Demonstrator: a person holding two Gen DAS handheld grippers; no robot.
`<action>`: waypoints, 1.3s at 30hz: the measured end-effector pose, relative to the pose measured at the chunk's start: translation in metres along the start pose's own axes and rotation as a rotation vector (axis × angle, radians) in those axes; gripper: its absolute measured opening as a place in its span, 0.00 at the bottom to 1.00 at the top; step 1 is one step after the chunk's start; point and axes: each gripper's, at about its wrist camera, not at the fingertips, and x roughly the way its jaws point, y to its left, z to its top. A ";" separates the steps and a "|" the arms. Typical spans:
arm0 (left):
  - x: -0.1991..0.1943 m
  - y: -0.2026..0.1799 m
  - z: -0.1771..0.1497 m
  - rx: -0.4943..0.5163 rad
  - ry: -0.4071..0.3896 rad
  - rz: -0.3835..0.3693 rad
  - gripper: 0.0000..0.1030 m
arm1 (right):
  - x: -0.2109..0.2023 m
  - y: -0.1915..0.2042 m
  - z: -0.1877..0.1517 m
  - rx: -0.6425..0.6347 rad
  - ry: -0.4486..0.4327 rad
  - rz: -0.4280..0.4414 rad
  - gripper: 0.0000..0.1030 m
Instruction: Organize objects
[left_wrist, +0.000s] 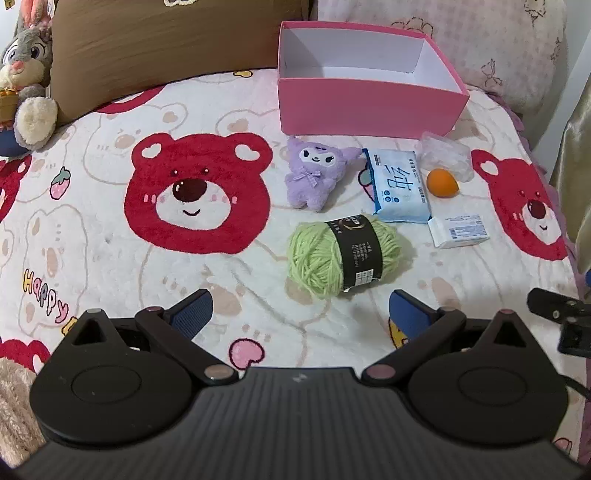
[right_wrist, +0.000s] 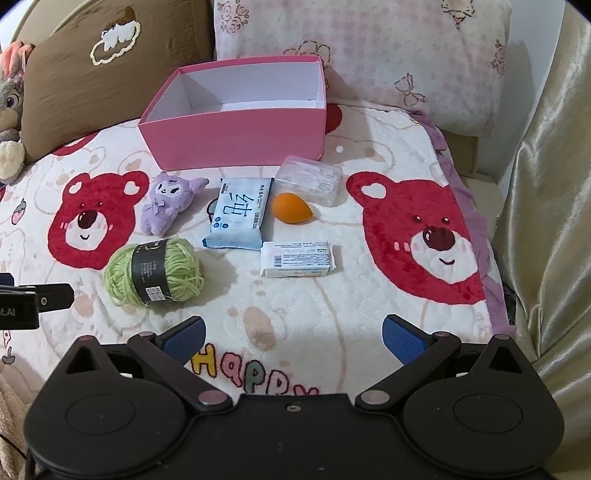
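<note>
An empty pink box (left_wrist: 365, 107) (right_wrist: 236, 142) stands at the back of the bear-print blanket. In front of it lie a purple plush (left_wrist: 316, 177) (right_wrist: 168, 206), a blue tissue pack (left_wrist: 397, 186) (right_wrist: 238, 216), an orange sponge (left_wrist: 442, 182) (right_wrist: 291, 207), a clear plastic case (left_wrist: 445, 155) (right_wrist: 310, 179), a white packet (left_wrist: 461, 230) (right_wrist: 297, 258) and a green yarn ball (left_wrist: 343, 254) (right_wrist: 155, 271). My left gripper (left_wrist: 301, 314) hovers open just short of the yarn. My right gripper (right_wrist: 293, 338) hangs open over bare blanket, short of the white packet.
A brown pillow (left_wrist: 162, 40) (right_wrist: 96, 70) and a grey bunny plush (left_wrist: 26, 81) sit at the back left. A pink patterned pillow (right_wrist: 388, 55) lies behind the box. Gold fabric (right_wrist: 546, 221) borders the blanket's right edge.
</note>
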 end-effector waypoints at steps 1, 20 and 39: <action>0.002 0.002 0.000 -0.005 0.007 0.006 1.00 | 0.000 0.000 0.000 0.000 0.000 -0.002 1.00; 0.005 0.012 0.001 -0.058 0.032 -0.013 1.00 | -0.008 0.001 0.001 0.000 -0.014 0.012 1.00; 0.010 0.014 -0.001 -0.107 0.068 -0.053 1.00 | -0.006 0.002 0.000 0.004 -0.009 0.013 1.00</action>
